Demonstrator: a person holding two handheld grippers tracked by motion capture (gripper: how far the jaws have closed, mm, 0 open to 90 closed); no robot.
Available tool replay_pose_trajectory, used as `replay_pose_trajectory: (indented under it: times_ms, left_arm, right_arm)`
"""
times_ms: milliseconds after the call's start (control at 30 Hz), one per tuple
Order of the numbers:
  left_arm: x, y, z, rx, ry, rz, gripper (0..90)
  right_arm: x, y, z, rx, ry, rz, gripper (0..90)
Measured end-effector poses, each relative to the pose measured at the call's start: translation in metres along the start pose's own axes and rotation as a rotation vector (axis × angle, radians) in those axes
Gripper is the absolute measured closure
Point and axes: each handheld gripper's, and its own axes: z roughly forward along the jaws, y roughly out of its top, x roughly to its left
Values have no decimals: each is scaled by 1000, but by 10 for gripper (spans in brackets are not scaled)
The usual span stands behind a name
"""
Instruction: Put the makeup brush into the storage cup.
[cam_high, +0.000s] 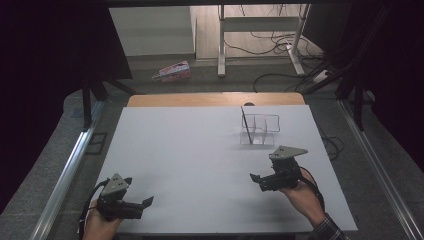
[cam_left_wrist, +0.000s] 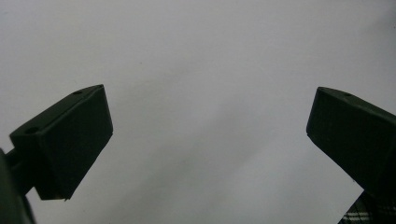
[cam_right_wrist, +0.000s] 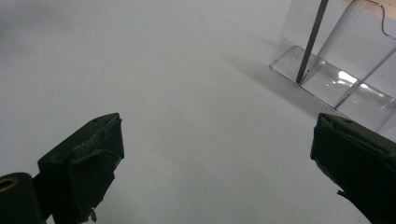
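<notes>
While spread wide and empty, right gripper (cam_high: 256, 181) nearest the clear divided holder (cam_high: 260, 129): could clip it, toppling the leaning dark stick (cam_high: 245, 123). Left gripper (cam_high: 147, 202) likewise released, well apart.

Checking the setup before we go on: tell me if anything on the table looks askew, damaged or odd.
Nothing stands out. The clear divided holder sits upright on the white table, with a thin dark rod leaning in its left compartment.

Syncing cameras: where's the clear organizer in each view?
High view: organizer right of centre, far side of the white table, beyond the right gripper.
Right gripper view: top right corner.
Left gripper view: not in it.
Shared landmark: dark stick leaning inside.
</notes>
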Motion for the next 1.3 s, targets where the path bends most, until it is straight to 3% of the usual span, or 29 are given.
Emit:
replay_pose_trajectory:
  times_ms: [533, 1300]
  left_arm:
    - [0, 0, 0, 1, -2, -1, 8]
    - [0, 0, 1, 4, -2, -4, 9]
  right_arm:
    - [8, -17, -15, 3, -8, -2, 25]
    - [5, -45, -36, 34, -52, 11, 23]
